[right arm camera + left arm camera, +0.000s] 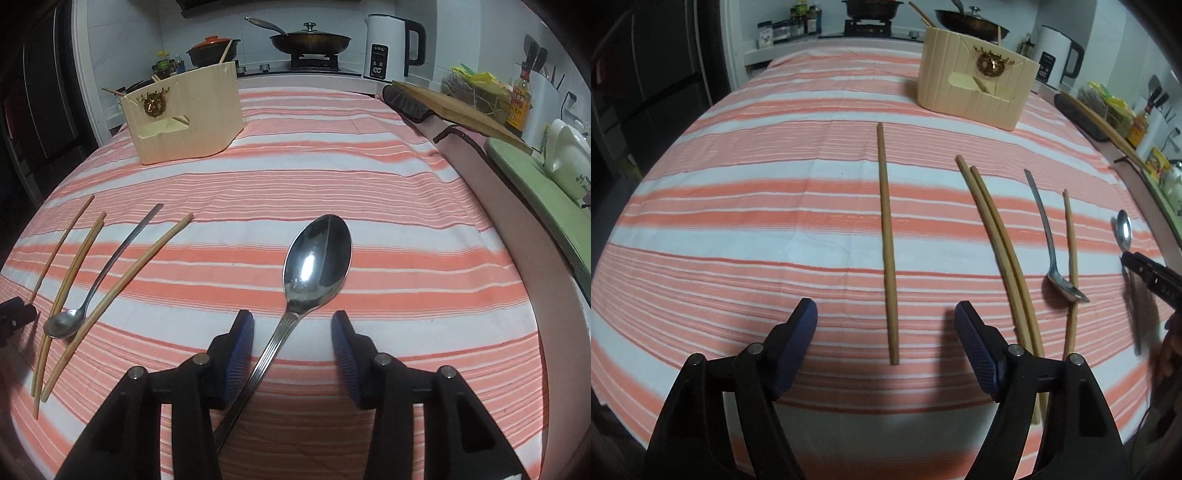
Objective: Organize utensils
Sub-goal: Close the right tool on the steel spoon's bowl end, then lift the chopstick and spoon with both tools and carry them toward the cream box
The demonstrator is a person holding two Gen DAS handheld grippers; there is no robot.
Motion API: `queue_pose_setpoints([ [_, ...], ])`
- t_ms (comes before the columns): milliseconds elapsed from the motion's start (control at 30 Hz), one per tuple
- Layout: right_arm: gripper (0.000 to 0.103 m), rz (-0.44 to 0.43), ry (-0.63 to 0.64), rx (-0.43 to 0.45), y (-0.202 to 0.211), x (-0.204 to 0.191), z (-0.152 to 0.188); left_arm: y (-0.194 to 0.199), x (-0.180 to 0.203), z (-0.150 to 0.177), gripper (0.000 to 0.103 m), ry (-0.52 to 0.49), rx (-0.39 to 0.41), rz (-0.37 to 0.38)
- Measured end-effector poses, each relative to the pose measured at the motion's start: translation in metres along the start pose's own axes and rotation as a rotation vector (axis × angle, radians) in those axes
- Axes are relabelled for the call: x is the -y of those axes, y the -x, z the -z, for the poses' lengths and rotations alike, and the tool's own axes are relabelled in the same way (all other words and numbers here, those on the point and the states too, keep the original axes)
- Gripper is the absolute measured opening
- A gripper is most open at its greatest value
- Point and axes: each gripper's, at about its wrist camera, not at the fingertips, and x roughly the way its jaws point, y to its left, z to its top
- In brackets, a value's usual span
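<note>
Blue-padded fingers of the right hand-held gripper (292,350) are standing apart on either side of the large spoon (295,306), whose ribbed handle is running back between them toward the camera, nearer the left pad, while its bowl is pointing far and a little right; whether the handle is lying flat on the striped counter (406,229) or touching a pad, the view does not settle. This relation decides the coming move, I judge: the spoon's long axis is lying nearly along the gripper's reach, so closing across the handle should catch it. The left hand-held gripper (885,319) is likewise hanging open, low over the counter, straddling the near end of a single chopstick (886,240) that is stretching away from it. To its right are lying a chopstick pair (997,243), a small spoon (1049,236) and another chopstick (1070,266) just beside it. The beige utensil holder (184,118), already carrying a few chopsticks, is standing far off, well apart from both grippers.
</note>
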Motion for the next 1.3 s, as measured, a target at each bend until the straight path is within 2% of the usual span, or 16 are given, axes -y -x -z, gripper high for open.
queue_pose_setpoints([
  [133, 0.047, 0.007, -0.001, 0.004, -0.002, 0.001, 0.000, 0.007, -0.004, 0.009, 0.078, -0.036, 0.000, 0.019],
  [233, 0.048, 0.015, -0.009, 0.005, -0.003, 0.001, -0.001, 0.007, -0.001, 0.012, 0.072, -0.060, 0.019, -0.024],
  [300, 0.051, 0.017, -0.011, 0.003, -0.004, 0.000, -0.003, 0.010, 0.003, 0.015, 0.056, -0.071, 0.045, -0.041],
  [367, 0.053, 0.021, -0.014, 0.001, -0.004, -0.001, -0.003, 0.013, 0.008, 0.019, 0.023, -0.085, 0.066, -0.043],
  [433, 0.053, 0.029, -0.018, 0.001, -0.004, -0.001, -0.003, 0.016, 0.012, 0.023, 0.003, -0.098, 0.080, -0.036],
  [633, 0.057, 0.041, -0.069, 0.005, -0.009, 0.002, -0.009, 0.012, 0.002, 0.012, 0.002, -0.014, 0.092, -0.019],
  [867, 0.059, 0.101, -0.106, -0.002, -0.029, 0.000, -0.031, 0.008, 0.003, -0.004, 0.002, -0.001, 0.104, -0.024],
  [933, 0.053, 0.136, -0.100, 0.005, -0.033, -0.001, -0.035, 0.002, 0.001, -0.006, 0.002, 0.003, 0.092, -0.028],
  [967, 0.041, 0.145, -0.100, 0.011, -0.033, -0.001, -0.036, 0.001, -0.001, -0.006, 0.002, 0.009, 0.086, -0.024],
  [1067, 0.041, 0.108, -0.114, 0.032, -0.030, 0.002, -0.037, 0.004, -0.005, -0.009, 0.002, 0.013, 0.083, -0.015],
  [1300, 0.041, 0.040, -0.064, 0.177, 0.007, -0.008, -0.041, 0.028, -0.014, -0.029, 0.002, 0.021, 0.103, 0.021],
])
